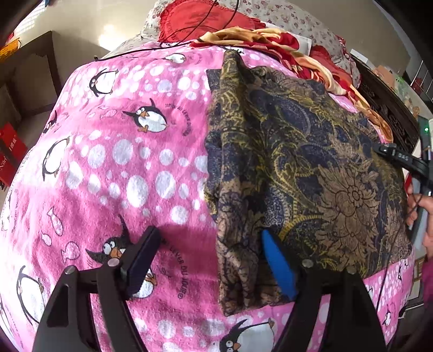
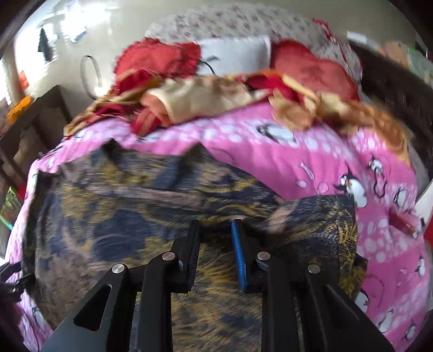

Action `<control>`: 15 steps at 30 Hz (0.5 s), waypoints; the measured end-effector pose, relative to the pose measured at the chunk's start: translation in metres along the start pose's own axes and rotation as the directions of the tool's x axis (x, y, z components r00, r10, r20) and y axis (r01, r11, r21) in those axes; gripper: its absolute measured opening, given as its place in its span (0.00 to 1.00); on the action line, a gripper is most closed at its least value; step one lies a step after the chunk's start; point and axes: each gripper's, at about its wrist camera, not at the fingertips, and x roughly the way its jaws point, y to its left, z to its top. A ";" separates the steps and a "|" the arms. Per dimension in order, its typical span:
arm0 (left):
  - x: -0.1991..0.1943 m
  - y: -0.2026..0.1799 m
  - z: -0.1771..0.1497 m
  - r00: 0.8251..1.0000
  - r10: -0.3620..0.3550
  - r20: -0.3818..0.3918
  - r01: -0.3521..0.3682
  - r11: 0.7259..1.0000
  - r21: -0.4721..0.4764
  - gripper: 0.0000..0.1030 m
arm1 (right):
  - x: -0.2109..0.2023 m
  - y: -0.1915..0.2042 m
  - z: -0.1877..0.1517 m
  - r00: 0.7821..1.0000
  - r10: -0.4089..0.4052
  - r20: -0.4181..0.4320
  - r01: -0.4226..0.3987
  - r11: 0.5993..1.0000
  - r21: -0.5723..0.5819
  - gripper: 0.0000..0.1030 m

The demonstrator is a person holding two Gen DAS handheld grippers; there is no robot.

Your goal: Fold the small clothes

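Observation:
A dark blue and gold batik garment (image 1: 305, 168) lies folded on a pink penguin blanket (image 1: 121, 162). My left gripper (image 1: 208, 246) is open at its near left edge: the blue-padded finger lies on or under the folded strip of cloth, the black finger rests on the blanket. In the right wrist view, which is blurred, the garment (image 2: 135, 214) fills the lower frame. My right gripper (image 2: 215, 230) is open just above the cloth, jaws a narrow gap apart with nothing between them. It also shows in the left wrist view (image 1: 406, 159) at the garment's right edge.
A heap of red and cream clothes (image 2: 216, 92) and red cushions (image 1: 200, 19) lie at the far end of the bed. A black cable (image 1: 162, 46) runs over the blanket's far edge. A dark carved bed frame (image 1: 387, 108) is on the right, a brown cabinet (image 1: 32, 70) on the left.

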 end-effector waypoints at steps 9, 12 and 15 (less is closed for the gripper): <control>-0.024 0.003 0.008 0.998 0.000 0.066 0.004 0.998 -0.061 0.79 | -0.029 0.017 -0.005 0.999 0.022 0.040 -0.020 0.999 -0.040 0.25; -0.025 -0.001 0.009 0.997 0.025 0.076 -0.022 0.999 -0.043 0.80 | -0.033 0.036 -0.007 0.996 0.095 0.005 -0.094 0.994 -0.058 0.29; -0.020 -0.006 0.007 0.997 0.039 0.063 -0.037 0.999 -0.031 0.80 | -0.020 0.062 -0.009 0.990 0.132 -0.050 -0.136 0.986 -0.093 0.30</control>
